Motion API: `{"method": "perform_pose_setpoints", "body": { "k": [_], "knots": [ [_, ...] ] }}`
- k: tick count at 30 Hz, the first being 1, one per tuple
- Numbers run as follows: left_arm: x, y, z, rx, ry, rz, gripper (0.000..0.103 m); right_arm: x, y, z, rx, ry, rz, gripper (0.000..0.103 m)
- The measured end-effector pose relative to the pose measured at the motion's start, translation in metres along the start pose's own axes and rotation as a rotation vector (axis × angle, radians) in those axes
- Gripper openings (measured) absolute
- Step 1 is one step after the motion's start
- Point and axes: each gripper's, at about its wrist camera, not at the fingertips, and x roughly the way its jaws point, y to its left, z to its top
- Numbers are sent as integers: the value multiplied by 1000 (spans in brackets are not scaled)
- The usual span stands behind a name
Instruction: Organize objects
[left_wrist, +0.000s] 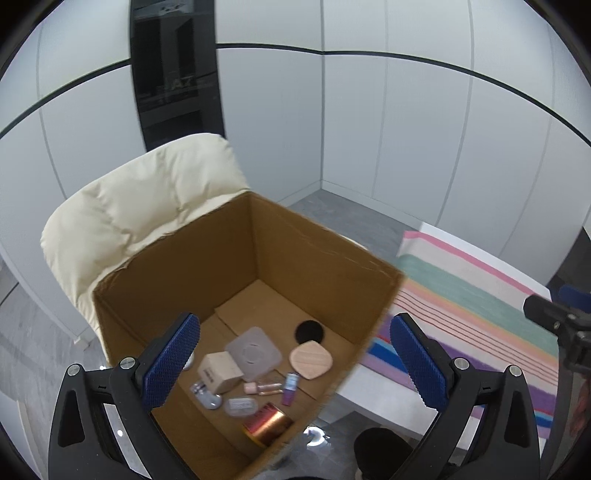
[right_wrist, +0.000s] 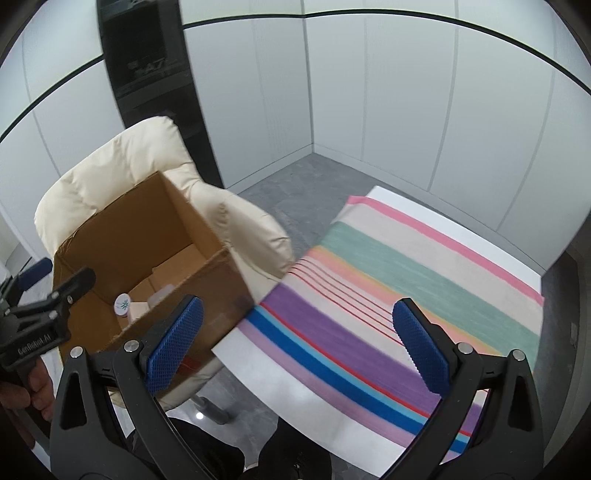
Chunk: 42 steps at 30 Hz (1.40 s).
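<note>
A cream padded chair (right_wrist: 122, 166) stands beside a white table (right_wrist: 295, 402) under striped cloth (right_wrist: 388, 266).

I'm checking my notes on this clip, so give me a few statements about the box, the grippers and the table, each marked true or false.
1. The cardboard box sits on a cream chair. True.
2. The left gripper is shut on a bottle. False: its jaws are open and empty.
3. A black round pad lies inside the box. True.
4. The striped cloth is in the box. False: it lies on the white table.
5. The right gripper is open. True.
</note>
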Motion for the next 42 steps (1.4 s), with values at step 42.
{"method": "perform_pose_setpoints", "body": {
  "k": [42],
  "knots": [
    [-68,-105,-65,170,99,-151,103,-115,-95,-132,188,74,-159,103]
  ]
}}
